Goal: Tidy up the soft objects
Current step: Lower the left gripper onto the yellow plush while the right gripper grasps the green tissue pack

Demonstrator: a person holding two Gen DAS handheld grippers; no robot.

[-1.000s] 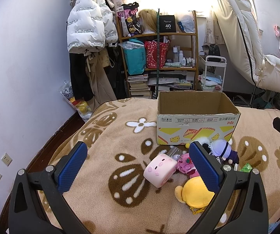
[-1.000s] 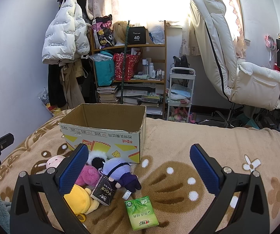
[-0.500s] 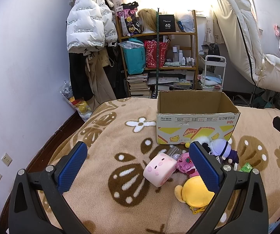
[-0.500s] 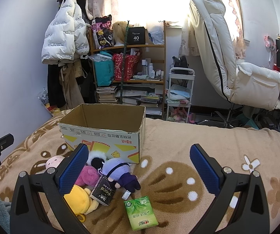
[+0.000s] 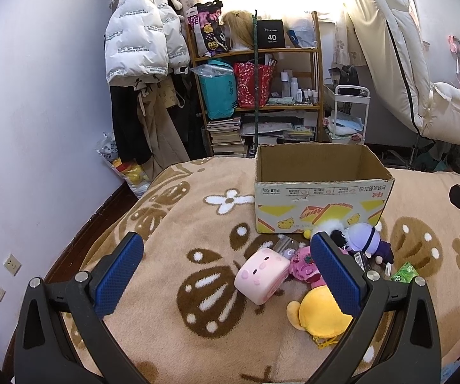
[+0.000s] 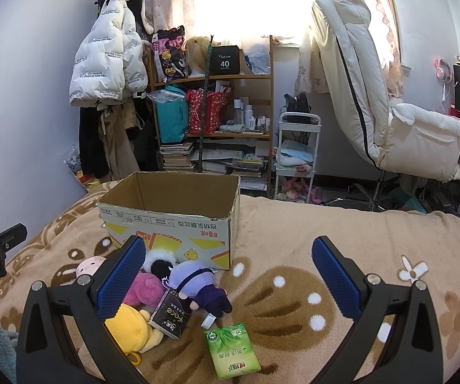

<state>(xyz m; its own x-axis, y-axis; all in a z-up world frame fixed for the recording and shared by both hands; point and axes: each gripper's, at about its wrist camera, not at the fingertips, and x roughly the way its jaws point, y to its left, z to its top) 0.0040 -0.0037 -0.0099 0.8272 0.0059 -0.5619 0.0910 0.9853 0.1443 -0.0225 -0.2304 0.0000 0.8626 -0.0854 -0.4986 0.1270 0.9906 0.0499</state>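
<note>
Bedroom, brown flower-patterned blanket (image 5: 172,336). Open cardboard box (image 5: 321,206) on blanket; plush toys (image 6: 194,283) heaped just before its front wall. Left gripper (image 5: 226,270) and right gripper (image 6: 228,275) both spread wide, holding nothing.

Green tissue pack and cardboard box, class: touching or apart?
Apart. The right wrist view shows bare blanket between the green tissue pack and the cardboard box.

We see only part of the yellow plush (image 6: 132,328): the right gripper's left finger (image 6: 121,280) covers its left side, as it does most of the pink square plush (image 6: 90,264). In the left view, the green tissue pack (image 5: 404,272) is mostly hidden behind the finger (image 5: 335,276). The box floor (image 5: 313,172) lies out of our sight.
</note>
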